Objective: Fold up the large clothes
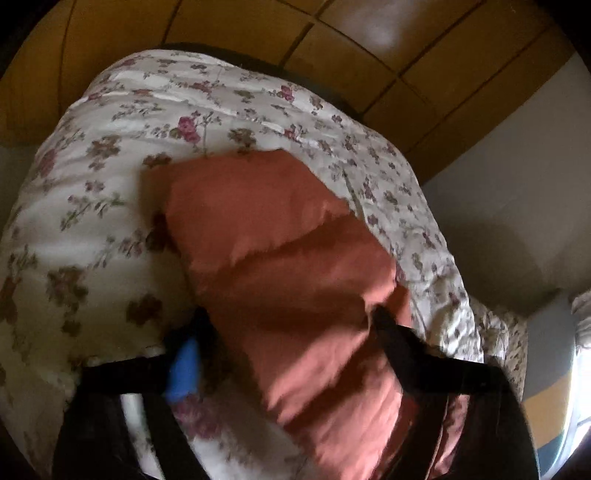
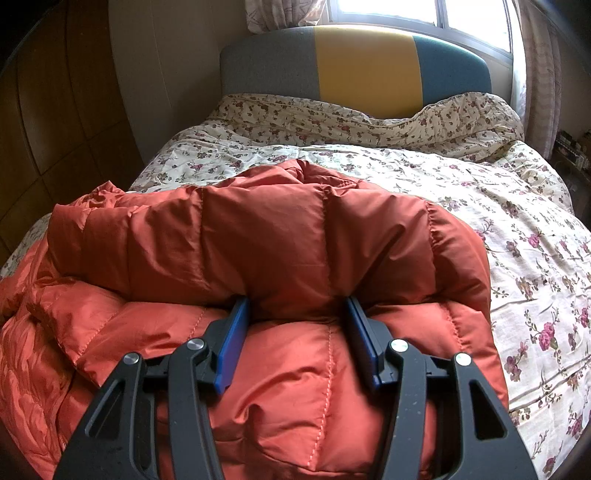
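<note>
An orange puffy down jacket [image 2: 280,258] lies on the floral bed cover [image 2: 517,258], with one padded part folded over the rest. My right gripper [image 2: 297,306] is open, its blue pads [image 2: 232,343] set on either side of a bulge of the jacket, pressing at the fold. In the blurred left wrist view a long part of the jacket [image 1: 295,277] runs between the fingers of my left gripper [image 1: 288,332]; one blue pad [image 1: 183,373] shows at the left. The jaws stand wide apart with the fabric between them.
The bed has a grey, yellow and teal headboard [image 2: 362,62] under a bright window [image 2: 424,14]. A wooden wardrobe [image 2: 48,129] stands along the left side; its panels [image 1: 332,44] fill the top of the left wrist view. Floral cover extends to the right.
</note>
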The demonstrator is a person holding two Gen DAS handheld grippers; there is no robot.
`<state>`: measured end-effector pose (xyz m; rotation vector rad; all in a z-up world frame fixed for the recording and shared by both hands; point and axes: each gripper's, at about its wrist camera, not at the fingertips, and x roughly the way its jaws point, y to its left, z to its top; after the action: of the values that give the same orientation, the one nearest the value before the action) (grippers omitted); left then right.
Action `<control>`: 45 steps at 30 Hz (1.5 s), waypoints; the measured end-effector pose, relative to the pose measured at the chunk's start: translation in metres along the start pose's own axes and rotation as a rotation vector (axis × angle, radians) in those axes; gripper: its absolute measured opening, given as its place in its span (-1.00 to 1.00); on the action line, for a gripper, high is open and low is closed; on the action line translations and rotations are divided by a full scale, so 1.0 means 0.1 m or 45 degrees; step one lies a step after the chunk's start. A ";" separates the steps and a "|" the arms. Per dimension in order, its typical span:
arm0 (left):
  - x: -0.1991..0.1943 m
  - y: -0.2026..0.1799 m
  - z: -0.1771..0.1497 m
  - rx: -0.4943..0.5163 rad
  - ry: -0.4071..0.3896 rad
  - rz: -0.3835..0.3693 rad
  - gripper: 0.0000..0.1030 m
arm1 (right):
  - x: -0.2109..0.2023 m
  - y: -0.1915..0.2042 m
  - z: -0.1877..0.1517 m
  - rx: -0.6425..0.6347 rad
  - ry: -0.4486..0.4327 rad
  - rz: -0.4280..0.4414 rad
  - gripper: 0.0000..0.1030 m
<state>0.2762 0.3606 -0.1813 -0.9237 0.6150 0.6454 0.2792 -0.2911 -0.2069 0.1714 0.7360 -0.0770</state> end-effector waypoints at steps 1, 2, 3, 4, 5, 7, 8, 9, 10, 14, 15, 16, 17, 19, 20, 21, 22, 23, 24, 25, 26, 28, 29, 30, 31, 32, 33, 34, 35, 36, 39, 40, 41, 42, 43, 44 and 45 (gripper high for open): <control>0.05 -0.03 0.02 -0.002 0.016 -0.002 -0.21 | 0.00 0.00 0.00 0.000 0.000 0.000 0.02; 0.05 -0.05 0.03 0.006 0.021 0.006 -0.47 | 0.00 0.00 0.00 0.000 0.000 0.000 0.02; 0.00 -0.09 0.02 0.021 -0.010 0.010 -0.56 | 0.00 0.00 0.00 0.000 0.001 0.001 0.02; -0.07 -0.13 0.00 0.040 -0.052 0.004 -0.60 | 0.00 0.00 0.00 0.000 0.000 0.001 0.02; -0.20 -0.22 -0.05 0.082 -0.109 -0.014 -0.65 | 0.00 0.00 0.00 -0.001 0.000 -0.001 0.02; -0.39 -0.39 -0.15 0.169 -0.191 -0.069 -0.65 | 0.00 0.00 0.00 -0.002 0.000 -0.002 0.02; -0.54 -0.50 -0.25 0.236 -0.251 -0.115 -0.65 | 0.00 0.00 0.00 0.000 0.000 0.000 0.02; -0.63 -0.58 -0.32 0.283 -0.283 -0.140 -0.65 | 0.00 0.00 0.00 -0.001 0.000 0.000 0.02; -0.71 -0.67 -0.40 0.332 -0.306 -0.165 -0.65 | 0.00 0.00 0.00 -0.001 0.000 0.000 0.02; -0.98 -1.06 -0.85 0.542 -0.307 -0.312 -0.65 | 0.00 0.00 0.00 -0.001 0.000 -0.001 0.02; -1.03 -1.13 -0.95 0.587 -0.310 -0.334 -0.65 | 0.00 0.00 0.00 -0.001 0.000 0.000 0.02; -1.10 -1.23 -1.10 0.656 -0.307 -0.365 -0.65 | 0.00 0.01 0.00 0.000 0.000 0.000 0.02; -1.17 -1.32 -1.24 0.721 -0.315 -0.389 -0.65 | 0.00 0.00 0.00 0.001 0.000 0.001 0.02; -1.28 -1.45 -1.47 0.815 -0.327 -0.429 -0.65 | 0.00 0.01 0.00 0.000 -0.001 -0.001 0.02; -1.34 -1.55 -1.64 0.890 -0.324 -0.453 -0.65 | 0.00 0.01 0.00 0.000 0.000 0.000 0.02; -1.38 -1.60 -1.74 0.931 -0.323 -0.471 -0.65 | 0.00 0.01 0.00 0.001 0.000 0.001 0.02; -1.42 -1.65 -1.86 0.971 -0.320 -0.488 -0.65 | 0.00 0.01 0.00 0.001 0.000 0.001 0.02; -1.46 -1.69 -1.98 1.017 -0.310 -0.504 -0.65 | 0.00 0.01 0.00 0.000 0.000 -0.001 0.02; -1.49 -1.75 -2.13 1.069 -0.290 -0.525 -0.65 | 0.00 0.01 0.00 0.000 0.000 -0.002 0.02; -1.51 -1.80 -2.27 1.111 -0.275 -0.544 -0.65 | 0.00 0.01 0.00 0.000 -0.001 -0.001 0.02; -1.51 -1.84 -2.36 1.141 -0.266 -0.555 -0.65 | 0.00 0.01 0.00 0.001 0.000 -0.001 0.02; -1.56 -1.92 -2.57 1.198 -0.252 -0.573 -0.65 | 0.00 0.01 0.00 0.001 0.000 -0.001 0.02; -1.58 -1.97 -2.68 1.224 -0.241 -0.587 -0.65 | 0.00 0.01 0.00 0.001 -0.001 -0.001 0.02; -1.59 -2.00 -2.75 1.241 -0.233 -0.594 -0.65 | 0.00 0.01 0.00 0.001 -0.001 -0.001 0.02; -1.60 -2.03 -2.84 1.260 -0.223 -0.601 -0.65 | 0.00 0.01 0.00 0.002 -0.001 0.000 0.02; -1.62 -2.06 -2.94 1.285 -0.210 -0.614 -0.65 | 0.00 0.01 0.00 0.002 -0.001 0.000 0.03; -1.64 -2.09 -3.04 1.305 -0.203 -0.624 -0.65 | 0.00 0.02 0.00 0.002 -0.001 0.000 0.02; -1.66 -2.11 -3.11 1.320 -0.196 -0.634 -0.65 | 0.00 0.02 0.00 0.002 -0.001 -0.001 0.02; -1.67 -2.14 -3.19 1.332 -0.180 -0.649 -0.65 | 0.00 0.02 0.00 0.002 -0.001 -0.001 0.02; -1.68 -2.15 -3.24 1.339 -0.167 -0.659 -0.65 | 0.00 0.02 0.00 0.002 -0.001 -0.002 0.02; -1.71 -2.23 -3.43 1.356 -0.118 -0.702 -0.65 | 0.00 0.02 0.00 0.002 -0.001 -0.002 0.02; -1.71 -2.26 -3.49 1.363 -0.098 -0.717 -0.65 | 0.00 0.02 0.00 0.003 -0.002 -0.002 0.03; -1.73 -2.29 -3.57 1.376 -0.083 -0.731 -0.65 | 0.00 0.02 0.00 0.003 -0.002 -0.002 0.03; -1.73 -2.31 -3.62 1.387 -0.075 -0.740 -0.65 | 0.00 0.02 0.00 0.002 -0.002 -0.002 0.02; -1.75 -2.34 -3.69 1.401 -0.064 -0.756 -0.65 | 0.00 0.01 0.00 0.002 -0.002 -0.002 0.03; -1.77 -2.36 -3.77 1.421 -0.039 -0.784 -0.65 | 0.00 0.01 0.00 0.003 -0.002 -0.002 0.03; -1.79 -2.38 -3.82 1.439 -0.026 -0.799 -0.65 | 0.00 0.01 0.00 0.003 -0.002 -0.001 0.03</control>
<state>0.2566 -0.1176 -0.1072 -0.0059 0.5151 -0.2858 0.2795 -0.2897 -0.2069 0.1733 0.7345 -0.0788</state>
